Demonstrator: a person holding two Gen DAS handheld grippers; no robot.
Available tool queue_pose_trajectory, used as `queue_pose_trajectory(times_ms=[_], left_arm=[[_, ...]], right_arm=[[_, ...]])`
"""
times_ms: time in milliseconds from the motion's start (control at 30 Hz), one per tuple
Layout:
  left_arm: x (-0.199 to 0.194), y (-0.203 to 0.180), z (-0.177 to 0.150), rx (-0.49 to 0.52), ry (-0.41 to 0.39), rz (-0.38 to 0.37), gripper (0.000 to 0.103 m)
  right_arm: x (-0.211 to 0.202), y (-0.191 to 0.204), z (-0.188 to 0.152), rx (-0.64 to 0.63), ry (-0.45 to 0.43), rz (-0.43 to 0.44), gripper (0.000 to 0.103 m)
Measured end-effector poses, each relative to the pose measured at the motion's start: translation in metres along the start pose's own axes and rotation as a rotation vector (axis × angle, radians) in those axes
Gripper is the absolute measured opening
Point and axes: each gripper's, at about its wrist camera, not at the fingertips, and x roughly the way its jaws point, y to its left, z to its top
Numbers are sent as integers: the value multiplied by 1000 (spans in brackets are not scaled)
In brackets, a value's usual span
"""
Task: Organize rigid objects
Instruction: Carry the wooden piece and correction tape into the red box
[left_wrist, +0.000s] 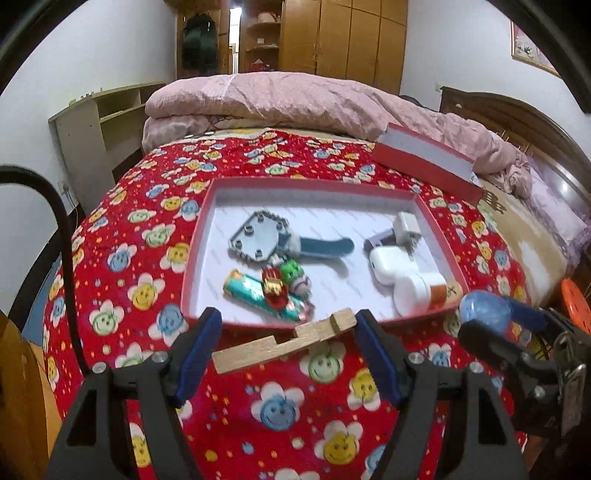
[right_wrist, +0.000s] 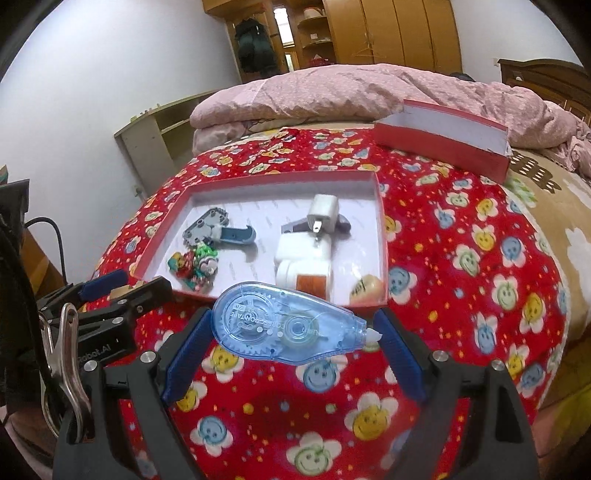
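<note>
Bedroom: white walls, wooden wardrobe at rear — bed with red floral cover, pink quilt at its far edge.

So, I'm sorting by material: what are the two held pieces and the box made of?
The notched block in the left claw looks like bare, unfinished wood, with pale visible grain. The correction tape dispenser in the right claw is glossy see-through blue plastic. The box seems matte cardboard.
</note>
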Motion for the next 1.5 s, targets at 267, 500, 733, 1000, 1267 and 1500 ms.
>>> queue_pose_trajectory(times_ms=[267, 500, 733, 1000, 1267, 1500], left_arm=[[14, 12, 19, -34, -2, -18, 78], [30, 14, 31, -22, 2, -24, 78], [50, 11, 32, -19, 38, -30, 78], [68, 9, 33, -27, 63, -17, 78], [75, 13, 35, -41, 66, -3, 78], [83, 17, 35, -60, 99, -9, 81]], right_arm=[[15, 10, 27, -40, -8, -12, 89], [34, 15, 41, -53, -3, -15, 89], [49, 7, 51, -44, 1, -41, 89], [66, -6, 53, -26, 22, -68, 89], [79, -10, 52, -22, 29, -79, 89], [86, -12, 50, -15, 33, -73, 89]])
